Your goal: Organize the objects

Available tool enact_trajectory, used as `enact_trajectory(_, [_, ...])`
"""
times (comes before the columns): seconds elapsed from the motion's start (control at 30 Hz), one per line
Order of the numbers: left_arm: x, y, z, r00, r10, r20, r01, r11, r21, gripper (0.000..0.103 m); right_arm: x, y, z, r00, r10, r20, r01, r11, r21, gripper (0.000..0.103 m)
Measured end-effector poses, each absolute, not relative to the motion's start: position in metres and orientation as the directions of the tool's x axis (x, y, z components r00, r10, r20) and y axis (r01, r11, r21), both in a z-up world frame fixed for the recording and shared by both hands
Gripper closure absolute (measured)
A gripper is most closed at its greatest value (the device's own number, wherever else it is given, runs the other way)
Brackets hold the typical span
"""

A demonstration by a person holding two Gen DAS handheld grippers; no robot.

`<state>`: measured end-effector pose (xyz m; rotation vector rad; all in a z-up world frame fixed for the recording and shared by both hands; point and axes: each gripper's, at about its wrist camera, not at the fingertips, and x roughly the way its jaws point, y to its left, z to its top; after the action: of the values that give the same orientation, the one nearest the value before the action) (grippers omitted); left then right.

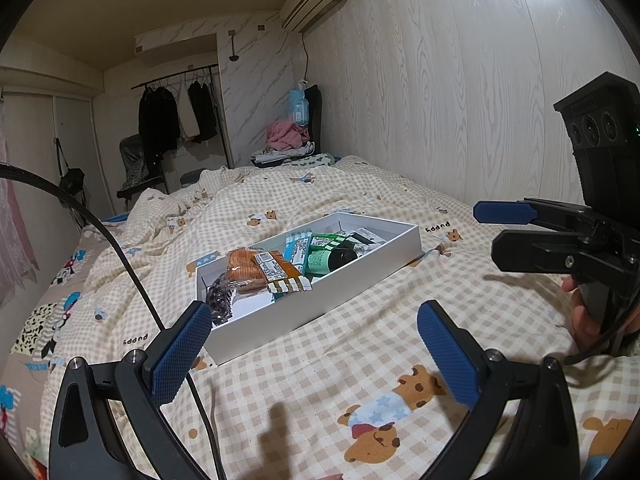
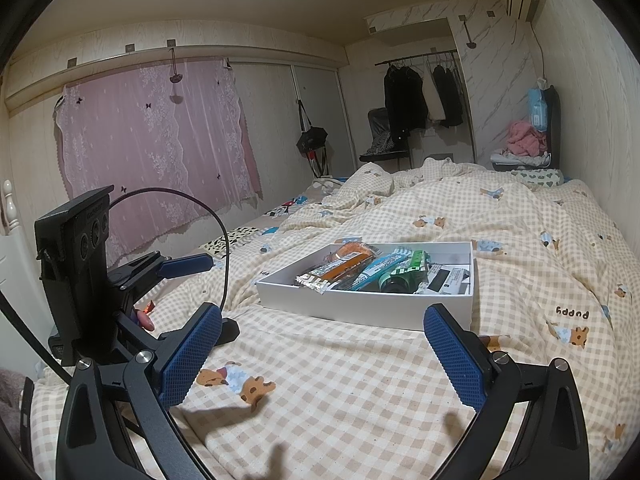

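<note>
Your tools hover over the bed, both spread wide and empty.
The white box (image 1: 320,296) of snack packets (image 2: 352,266) lies ahead on the checked quilt (image 2: 360,380), nothing between.

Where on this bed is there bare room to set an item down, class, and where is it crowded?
Free: the checked quilt between the white box and both open claws, left claw and right claw; also the quilt right of the box, towards the wood-grain wall. Crowded: inside the box, where snack packets and a green bottle overlap.
</note>
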<state>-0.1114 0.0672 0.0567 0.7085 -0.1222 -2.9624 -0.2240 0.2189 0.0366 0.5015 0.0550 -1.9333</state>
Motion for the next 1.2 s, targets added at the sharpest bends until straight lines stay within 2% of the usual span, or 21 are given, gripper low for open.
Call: enact_trajectory(1.2, [-0.1148, 0.0615, 0.056, -0.882, -0.084, -0.463, 0.067, -0.996, 0.053, 0.0, -0.224, 0.2189, 0.0376, -0.325, -0.871, -0.37, 0.89, -0.413, 0.191, 0.001])
